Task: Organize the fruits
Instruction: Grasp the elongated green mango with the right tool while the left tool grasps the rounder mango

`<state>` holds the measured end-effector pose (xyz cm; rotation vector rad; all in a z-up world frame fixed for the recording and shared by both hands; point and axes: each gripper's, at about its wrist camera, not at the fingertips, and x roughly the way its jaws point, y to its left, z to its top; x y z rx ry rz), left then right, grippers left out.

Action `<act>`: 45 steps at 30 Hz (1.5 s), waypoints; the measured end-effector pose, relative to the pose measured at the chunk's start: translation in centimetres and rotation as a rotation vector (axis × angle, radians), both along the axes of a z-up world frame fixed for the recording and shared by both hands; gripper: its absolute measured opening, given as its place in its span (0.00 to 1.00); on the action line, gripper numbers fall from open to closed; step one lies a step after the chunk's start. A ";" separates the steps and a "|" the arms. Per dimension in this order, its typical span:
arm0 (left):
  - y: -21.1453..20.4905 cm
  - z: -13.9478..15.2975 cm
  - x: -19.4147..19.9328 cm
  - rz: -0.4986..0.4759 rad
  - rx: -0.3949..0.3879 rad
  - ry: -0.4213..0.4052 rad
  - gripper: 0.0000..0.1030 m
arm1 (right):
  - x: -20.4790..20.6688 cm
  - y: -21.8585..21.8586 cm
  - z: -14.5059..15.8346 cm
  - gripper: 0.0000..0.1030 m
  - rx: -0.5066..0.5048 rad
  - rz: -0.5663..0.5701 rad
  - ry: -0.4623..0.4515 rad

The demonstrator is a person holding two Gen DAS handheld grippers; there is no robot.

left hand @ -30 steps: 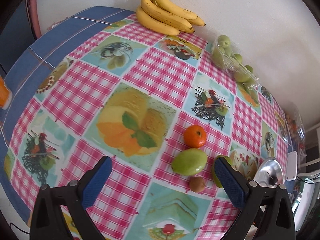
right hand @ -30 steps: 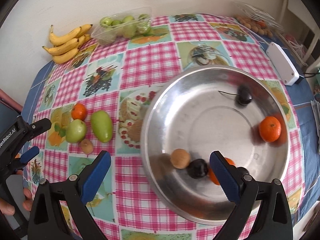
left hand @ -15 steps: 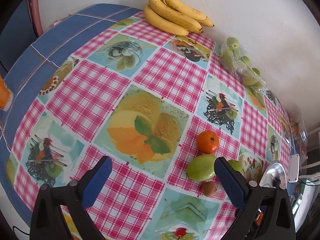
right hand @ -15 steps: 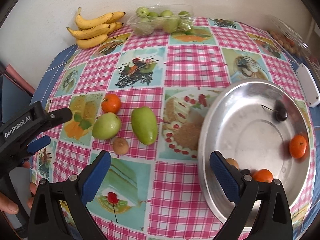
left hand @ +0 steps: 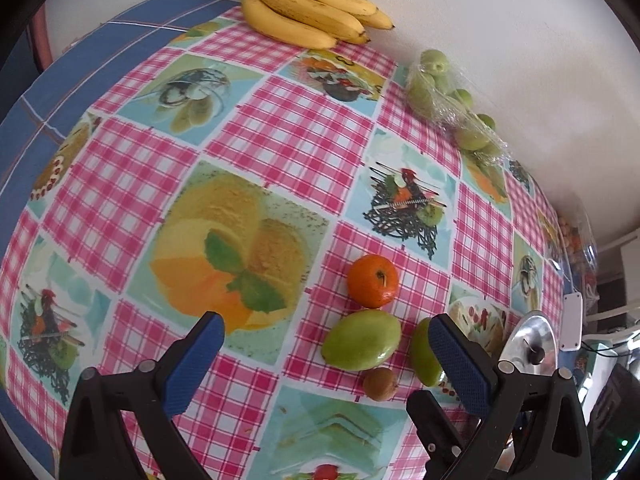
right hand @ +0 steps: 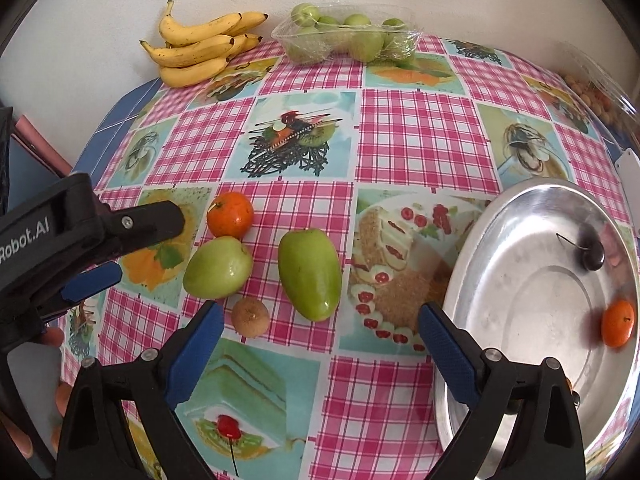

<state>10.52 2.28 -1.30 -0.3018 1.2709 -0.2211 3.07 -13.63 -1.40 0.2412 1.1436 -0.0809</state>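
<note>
1. Four loose fruits lay on the checked tabletop (right hand: 420,140) to the left of the shiny metal bowl (right hand: 520,292): a long green mango-shaped fruit (right hand: 310,274) nearest the bowl, then a rounder green fruit (right hand: 218,268), an orange tangerine (right hand: 230,215) behind it and a small brown round fruit (right hand: 251,316) in front.
2. The right gripper (right hand: 316,340) hung above the long green fruit with its jaws wide, having just narrowed a little, and nothing between them.
3. The left gripper (left hand: 326,354) stood wide open and empty, left of the same cluster.
4. Likely risk: the fruits sat close together, so a finger coming down could nudge the small brown fruit or the rounder green one and set it rolling.
5. The long fruit looked smooth and tapered, so a grip near its end might slip.
6. Both grippers aimed at one cluster and might collide.
7. A dark cherry (right hand: 591,254) and another tangerine (right hand: 618,323) already lay in the bowl; yellow bananas (right hand: 200,54) and a clear tray of green fruits (right hand: 344,36) sat far behind it, out of the way.
</note>
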 end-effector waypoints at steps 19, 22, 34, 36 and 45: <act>-3.4 -3.0 0.6 -0.080 0.013 0.081 0.80 | 2.0 -0.4 -2.1 0.63 0.007 0.008 0.038; -3.4 -3.0 0.7 -0.075 0.010 0.077 0.73 | 2.2 -0.4 -2.3 0.63 0.009 0.014 0.041; -3.4 -3.0 0.6 -0.075 -0.036 0.094 0.53 | 2.6 0.0 -2.4 0.38 0.025 0.031 0.037; -3.4 -3.0 0.6 -0.071 -0.041 0.099 0.53 | 2.6 -0.1 -2.4 0.37 0.029 0.032 0.037; -3.4 -2.9 0.4 -0.081 -0.037 0.114 0.53 | 1.6 -0.4 -2.2 0.37 0.033 0.031 0.047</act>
